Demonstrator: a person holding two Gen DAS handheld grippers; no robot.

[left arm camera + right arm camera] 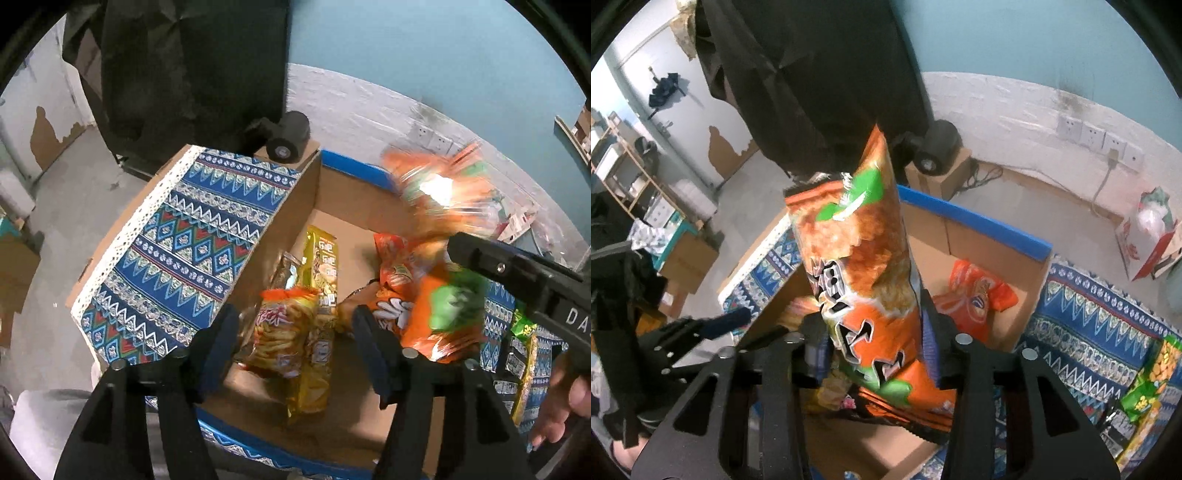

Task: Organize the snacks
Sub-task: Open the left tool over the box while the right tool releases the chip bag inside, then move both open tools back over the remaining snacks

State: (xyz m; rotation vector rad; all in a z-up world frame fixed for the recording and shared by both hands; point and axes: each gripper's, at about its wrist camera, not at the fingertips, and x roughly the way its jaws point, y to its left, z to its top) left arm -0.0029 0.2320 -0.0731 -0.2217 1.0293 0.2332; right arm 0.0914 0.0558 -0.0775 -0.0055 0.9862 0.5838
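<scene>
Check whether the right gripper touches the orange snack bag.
Cannot tell. In the right wrist view the orange snack bag stands between the fingers of the right gripper, hiding any gap.

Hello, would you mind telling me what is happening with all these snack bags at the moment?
A person with a gripper in each hand is sorting snacks into a cardboard box. The right gripper has a tall orange chip bag between its fingers, over the box. The left gripper is open above a fries bag and a yellow bag standing inside. Another orange bag lies in the box; green packets wait on the patterned cloth.
</scene>
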